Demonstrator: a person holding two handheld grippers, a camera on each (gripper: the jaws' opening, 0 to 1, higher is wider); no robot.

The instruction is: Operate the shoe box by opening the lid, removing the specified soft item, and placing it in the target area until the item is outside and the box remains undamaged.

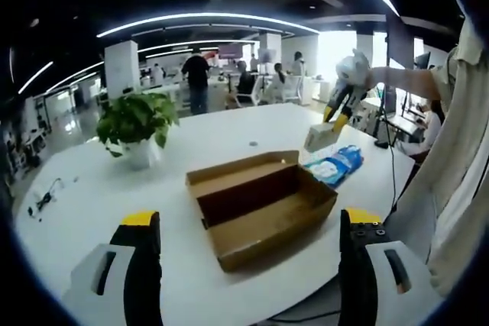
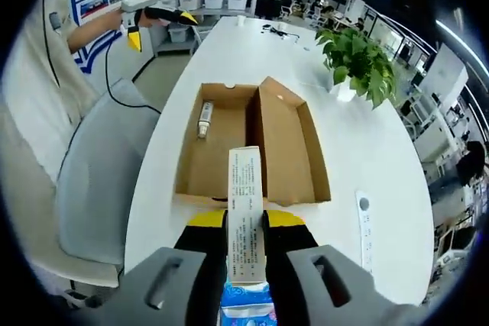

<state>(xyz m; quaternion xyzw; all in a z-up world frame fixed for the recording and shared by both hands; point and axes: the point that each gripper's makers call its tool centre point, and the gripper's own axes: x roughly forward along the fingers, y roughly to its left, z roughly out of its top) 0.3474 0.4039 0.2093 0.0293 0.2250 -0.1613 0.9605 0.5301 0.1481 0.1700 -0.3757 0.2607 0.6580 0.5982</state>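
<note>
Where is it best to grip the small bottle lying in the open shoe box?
Across its narrow middle, from straight above: the small bottle lies flat on the floor of the shoe box near a wall, so side approaches look blocked.

- big white table, glossy top, rounded edge
- brown cardboard shoe box sits open near the middle, lid flipped back flat beside the tray
- potted green plant in a white pot, well apart from the box
- blue and white soft pack lies flat just beside the box
- small black cable thing near the far edge, too small to tell what
- 1 tiny dark round dot past the box
- white paper strip lying flat near the box
</note>
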